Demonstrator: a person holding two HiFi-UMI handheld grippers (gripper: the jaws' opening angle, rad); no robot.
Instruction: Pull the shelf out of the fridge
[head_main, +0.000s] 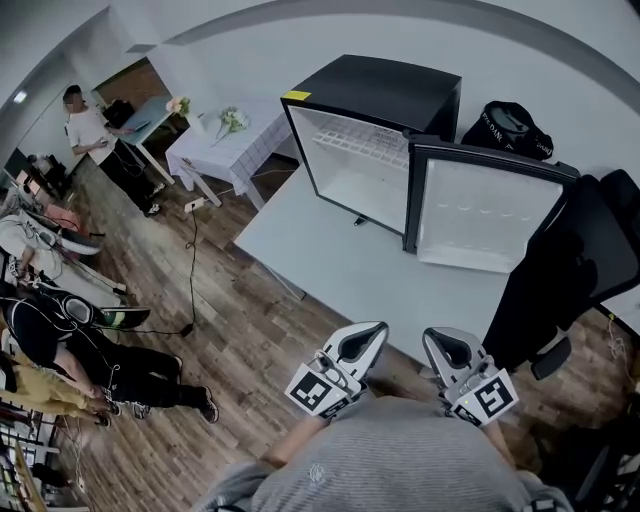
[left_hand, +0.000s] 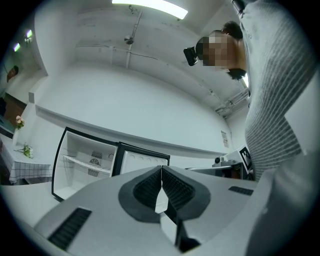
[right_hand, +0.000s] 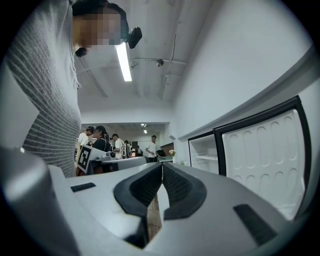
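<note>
Grey knit sweater (head_main: 400, 460) is filling the foreground, where the person is holding the left gripper (head_main: 368, 334) and right gripper (head_main: 437, 342) close to the body, each claw clamped together on nothing. The approach is seemingly just beginning: next, both are needing to travel across the pale table (head_main: 330, 265), one opening. The wire shelf (head_main: 350, 147) is sitting inside the black fridge (head_main: 390, 90), its door (head_main: 490, 215) standing wide. Beyond, people (head_main: 95, 135) are lingering on the wood floor (head_main: 230, 320).
</note>
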